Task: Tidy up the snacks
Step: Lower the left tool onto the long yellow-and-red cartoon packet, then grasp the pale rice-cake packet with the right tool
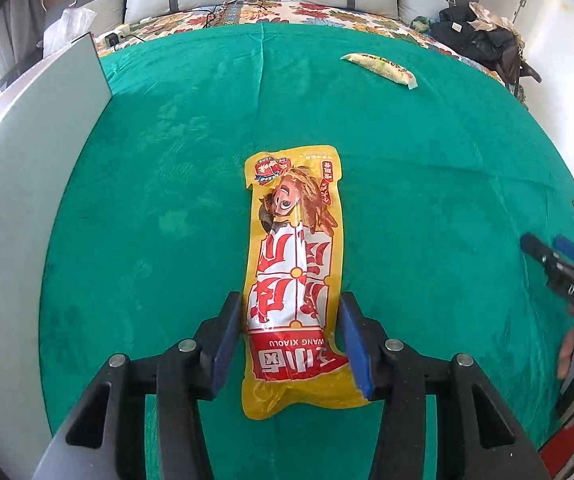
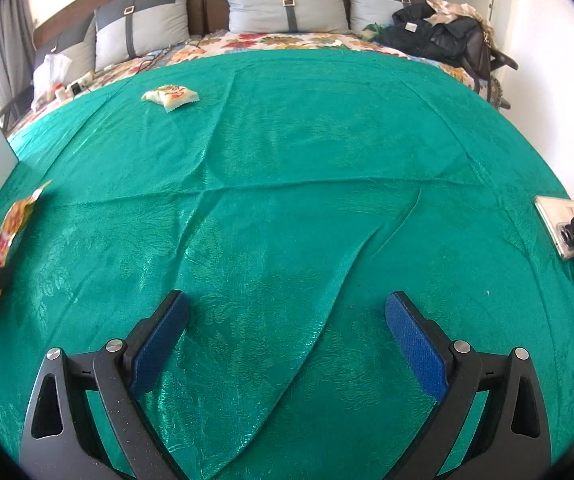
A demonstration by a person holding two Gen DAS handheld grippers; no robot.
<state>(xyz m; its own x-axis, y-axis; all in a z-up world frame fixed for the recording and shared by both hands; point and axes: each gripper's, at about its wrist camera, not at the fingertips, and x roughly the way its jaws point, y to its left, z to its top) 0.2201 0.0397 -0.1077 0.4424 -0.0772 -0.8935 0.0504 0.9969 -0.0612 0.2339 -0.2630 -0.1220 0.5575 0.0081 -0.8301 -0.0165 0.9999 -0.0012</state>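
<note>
Lying lengthwise on the green bedspread, the yellow snack packet sits between the left gripper pads. They clamp its near end. Right of the packet, the right gripper gapes empty.

a green cloth covers the bed, grey pillows along the far headboard, dark clothes heaped far right, a phone lying near right.
</note>
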